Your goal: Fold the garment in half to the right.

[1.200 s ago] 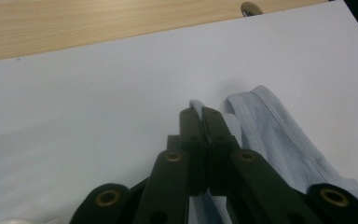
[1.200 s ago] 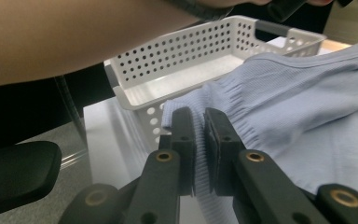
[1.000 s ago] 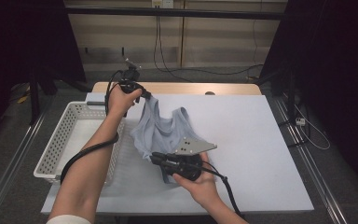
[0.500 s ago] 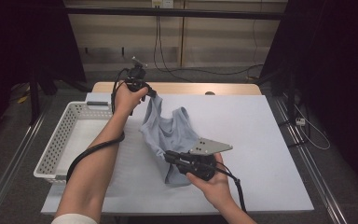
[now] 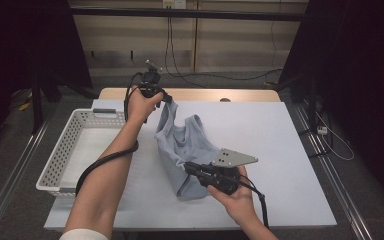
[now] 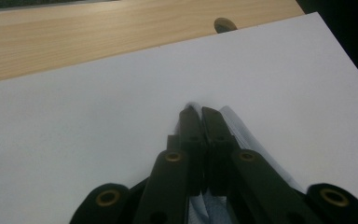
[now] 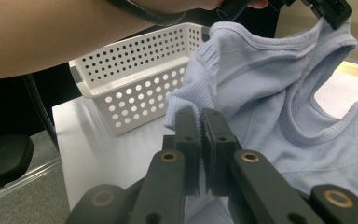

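Note:
A light blue sleeveless top [image 5: 182, 142] hangs between my two grippers above the white table board [image 5: 280, 150]. My left gripper [image 5: 169, 100], held up at the back left, is shut on a shoulder strap; pale cloth [image 6: 237, 128] bulges round its closed jaws [image 6: 200, 112]. My right gripper [image 5: 187, 166] points left, lower and nearer to me, and is shut on the ribbed edge of the top [image 7: 189, 100], its jaws [image 7: 200, 116] pressed together. The neckline [image 7: 307, 98] sags open to the right, and the other gripper [image 7: 331, 9] pinches the strap at the top.
A white perforated basket [image 5: 62, 150] stands on the left part of the board, close to the cloth [image 7: 135, 79]. A bare wooden strip [image 5: 205, 94] runs along the far edge [image 6: 74, 37]. Black cables trail from both grippers. Dark floor surrounds the table.
My right gripper has moved to the right with the edge of the top, drawing the cloth out. My left hand has shifted slightly right and up with the strap.

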Available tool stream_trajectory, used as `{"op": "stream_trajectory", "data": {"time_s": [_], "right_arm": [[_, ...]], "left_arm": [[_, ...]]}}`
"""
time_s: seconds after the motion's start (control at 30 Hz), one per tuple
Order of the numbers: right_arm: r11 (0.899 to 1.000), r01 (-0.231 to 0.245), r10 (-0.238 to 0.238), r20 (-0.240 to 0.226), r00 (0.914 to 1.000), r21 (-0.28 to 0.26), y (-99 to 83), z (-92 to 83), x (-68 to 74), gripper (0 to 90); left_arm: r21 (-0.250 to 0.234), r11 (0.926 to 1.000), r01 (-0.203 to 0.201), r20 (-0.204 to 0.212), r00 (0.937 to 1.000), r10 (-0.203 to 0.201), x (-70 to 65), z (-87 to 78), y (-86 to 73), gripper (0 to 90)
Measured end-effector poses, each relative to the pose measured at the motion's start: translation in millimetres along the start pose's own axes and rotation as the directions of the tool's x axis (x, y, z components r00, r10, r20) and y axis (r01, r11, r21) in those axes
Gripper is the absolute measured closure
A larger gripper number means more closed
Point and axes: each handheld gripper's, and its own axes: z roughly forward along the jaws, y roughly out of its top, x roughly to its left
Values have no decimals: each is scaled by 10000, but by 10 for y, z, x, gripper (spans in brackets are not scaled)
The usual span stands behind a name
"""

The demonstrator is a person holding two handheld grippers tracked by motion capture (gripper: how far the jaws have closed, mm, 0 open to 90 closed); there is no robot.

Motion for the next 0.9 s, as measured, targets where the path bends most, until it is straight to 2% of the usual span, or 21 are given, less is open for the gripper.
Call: {"op": "stream_trajectory", "data": {"time_s": [0.4, 0.47, 0.67, 0.9], "right_arm": [[10000, -63, 63, 249, 9997, -3, -35, -129, -74, 868], [10000, -58, 58, 265, 9996, 5, -43, -149, -78, 868], [9999, -125, 124, 399, 9991, 39, -76, -204, -98, 868], [9998, -174, 175, 562, 9983, -17, -104, -283, -131, 868]], "left_arm": [[-90, 9999, 131, 19, 9999, -131, -31, 97, 8, 885], [-1, 10000, -22, -139, 9999, 22, -57, 136, 9, 885], [0, 10000, 62, -123, 9999, -62, -119, 233, 15, 883], [-97, 9999, -98, 69, 9999, 98, -177, 284, 16, 870]]}}
